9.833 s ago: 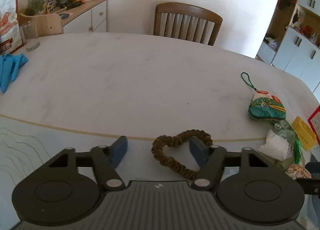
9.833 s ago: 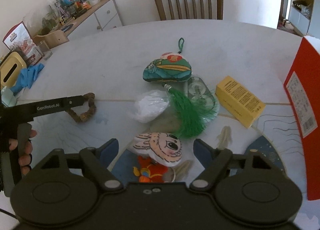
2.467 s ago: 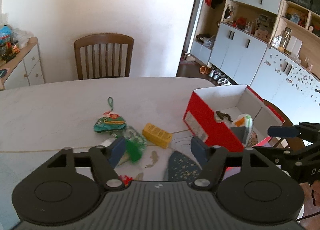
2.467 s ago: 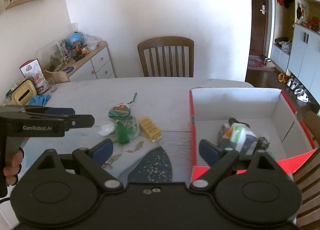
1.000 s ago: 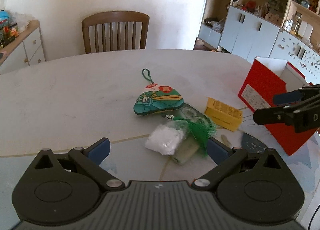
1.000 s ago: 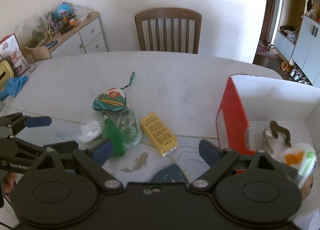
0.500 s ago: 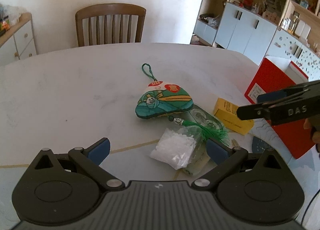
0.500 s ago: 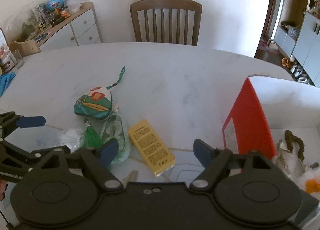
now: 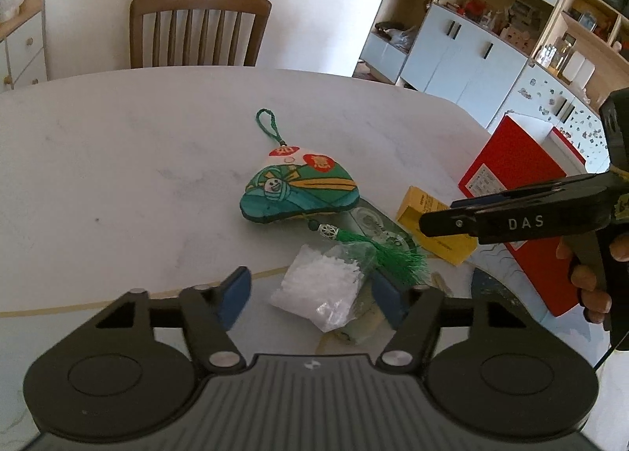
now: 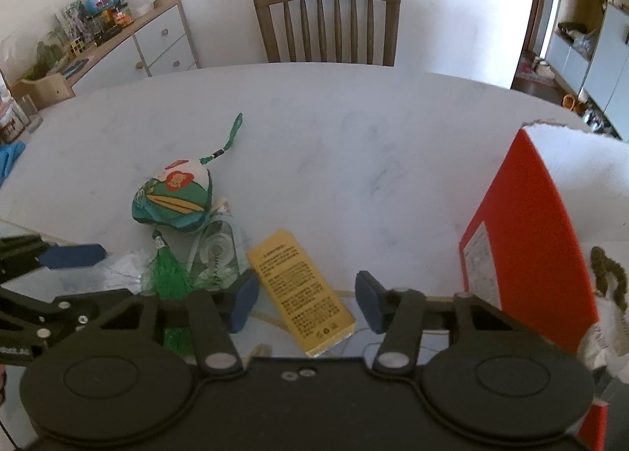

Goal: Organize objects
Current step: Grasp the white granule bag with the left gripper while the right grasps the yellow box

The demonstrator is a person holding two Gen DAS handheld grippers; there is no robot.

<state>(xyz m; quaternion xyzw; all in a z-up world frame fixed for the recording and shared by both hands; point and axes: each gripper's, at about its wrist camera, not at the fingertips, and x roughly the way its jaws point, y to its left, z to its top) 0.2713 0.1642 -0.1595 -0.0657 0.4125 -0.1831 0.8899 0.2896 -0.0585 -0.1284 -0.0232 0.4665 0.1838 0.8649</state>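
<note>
I am partway through: some things are already lying in the red box (image 10: 526,254) at right. My left fingers (image 9: 310,296), closing, are straddling the white bag (image 9: 322,290), not yet pinching; my right fingers (image 10: 306,301), closing, are straddling the yellow box (image 10: 302,290) at lower centre, apart from it. The pouch (image 9: 298,191) is waiting mid-bench (image 9: 118,160).

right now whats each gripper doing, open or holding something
Left gripper: open, jaws just closing around the clear bag of white bits, not yet gripping.
Right gripper: open, jaws just closing around the yellow box, not yet gripping.
</note>
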